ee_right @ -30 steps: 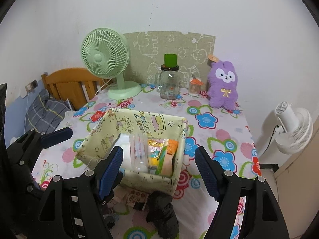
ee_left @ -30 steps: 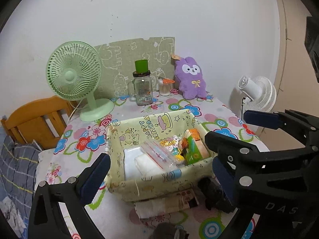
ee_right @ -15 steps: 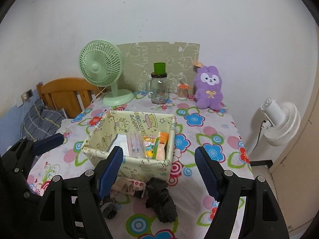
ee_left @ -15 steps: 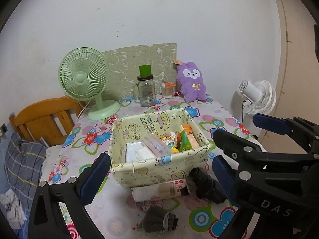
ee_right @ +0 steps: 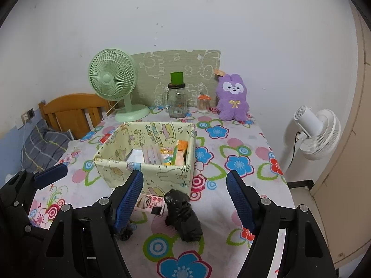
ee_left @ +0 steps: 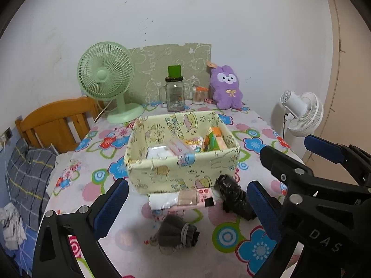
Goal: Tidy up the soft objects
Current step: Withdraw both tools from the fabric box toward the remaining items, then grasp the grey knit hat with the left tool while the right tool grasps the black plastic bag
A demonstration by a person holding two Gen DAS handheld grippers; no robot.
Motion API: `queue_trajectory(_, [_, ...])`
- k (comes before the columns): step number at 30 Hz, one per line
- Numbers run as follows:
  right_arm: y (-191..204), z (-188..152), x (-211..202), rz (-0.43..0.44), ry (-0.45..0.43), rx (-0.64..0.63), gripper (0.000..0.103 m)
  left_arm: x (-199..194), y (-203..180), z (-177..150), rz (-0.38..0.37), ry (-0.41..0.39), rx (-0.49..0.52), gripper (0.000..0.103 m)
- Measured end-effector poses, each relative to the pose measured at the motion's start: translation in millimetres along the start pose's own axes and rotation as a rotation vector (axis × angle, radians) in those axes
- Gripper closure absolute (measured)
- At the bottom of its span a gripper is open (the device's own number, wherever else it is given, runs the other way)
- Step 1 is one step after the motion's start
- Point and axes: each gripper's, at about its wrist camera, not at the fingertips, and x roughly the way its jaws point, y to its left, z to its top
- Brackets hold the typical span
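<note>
While both grippers hover above the near edge of the table [ee_right: 250, 139], a black sock roll [ee_right: 184, 215] lies on the flowered cloth just in front of the fabric basket [ee_left: 180, 176]. A grey sock bundle [ee_left: 177, 234] lies nearer the cameras, apart from the basket. A flat pink packet [ee_left: 183, 199] rests against the basket's front wall, touching the black roll. The left gripper [ee_left: 185, 208] is spread wide and holds nothing. The right gripper [ee_right: 185, 203] is likewise spread wide and holds nothing, with the black roll between its fingers in its own view. Packets stand inside the basket. A green fan [ee_right: 113, 81], a glass jar [ee_right: 177, 102] and a purple plush toy [ee_right: 233, 99] stand along the far wall.
</note>
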Motion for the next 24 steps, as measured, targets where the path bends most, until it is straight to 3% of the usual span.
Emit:
queue_trajectory(8, [2.5,-20.6,3.7,0.000,0.001,0.013,0.026,6.9,2.3,-20.7,0.044,0.028,-0.034,0.001])
queue_trajectory(24, [3.1,-55.1,33.9,0.006,0.068,0.045,0.026,39.8,9.2,-55.7,0.039,0.113,-0.083,0.001])
